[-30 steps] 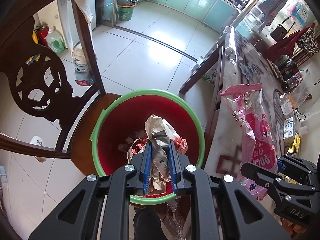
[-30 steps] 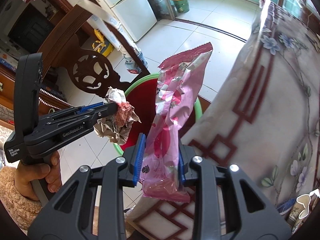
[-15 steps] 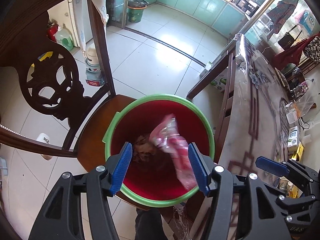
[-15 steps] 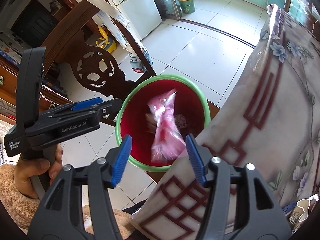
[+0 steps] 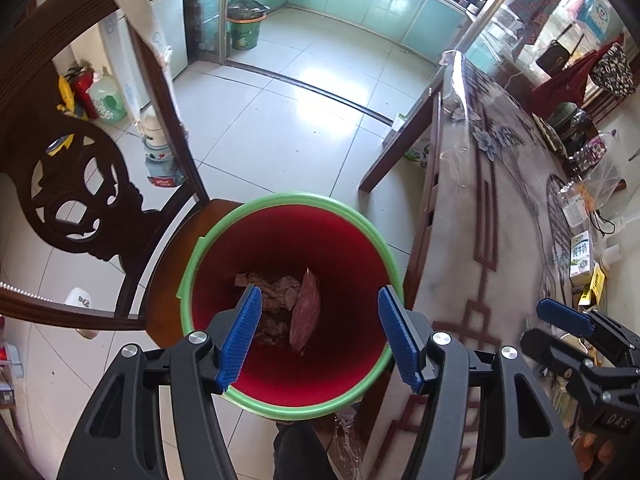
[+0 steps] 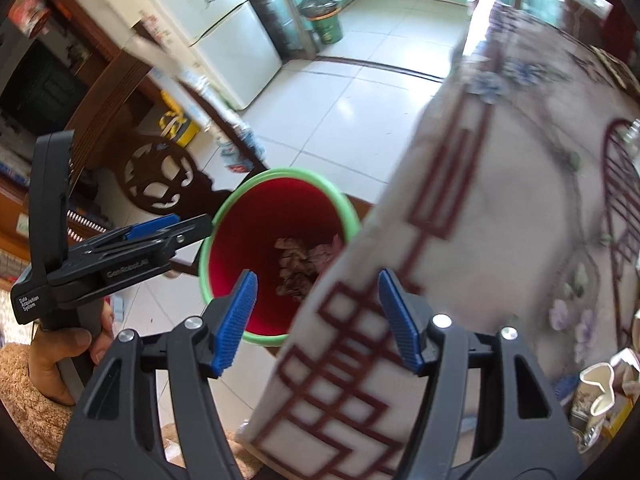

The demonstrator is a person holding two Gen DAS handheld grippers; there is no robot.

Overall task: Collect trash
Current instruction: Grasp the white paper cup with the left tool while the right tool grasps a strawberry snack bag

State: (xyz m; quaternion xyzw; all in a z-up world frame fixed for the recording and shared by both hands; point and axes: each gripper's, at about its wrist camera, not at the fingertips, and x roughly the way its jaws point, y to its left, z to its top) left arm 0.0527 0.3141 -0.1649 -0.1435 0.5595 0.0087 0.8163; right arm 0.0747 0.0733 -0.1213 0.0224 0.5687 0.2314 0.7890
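We hold both grippers above the bin (image 5: pixel 288 300), centre frame, so released trash drops inside. Left gripper (image 5: pixel 320 336): jaws approx. half open, empty. Right gripper (image 6: pixel 316 320): jaws just widened, approx. half open, empty. Crumpled paper (image 5: pixel 276 300) and wrapper (image 5: pixel 306 312) lie on the bin floor, well below jaws, w/o contact.

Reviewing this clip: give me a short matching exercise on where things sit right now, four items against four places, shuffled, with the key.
Items:
1. pink wrapper
2. milk carton
3. red bin
4. left tongs

Places:
A. on the table
B. on the wooden chair seat
C. open above the bin
D. inside the bin, beside crumpled paper

Pairs: 1-D, 2-A, 3-B, 4-C
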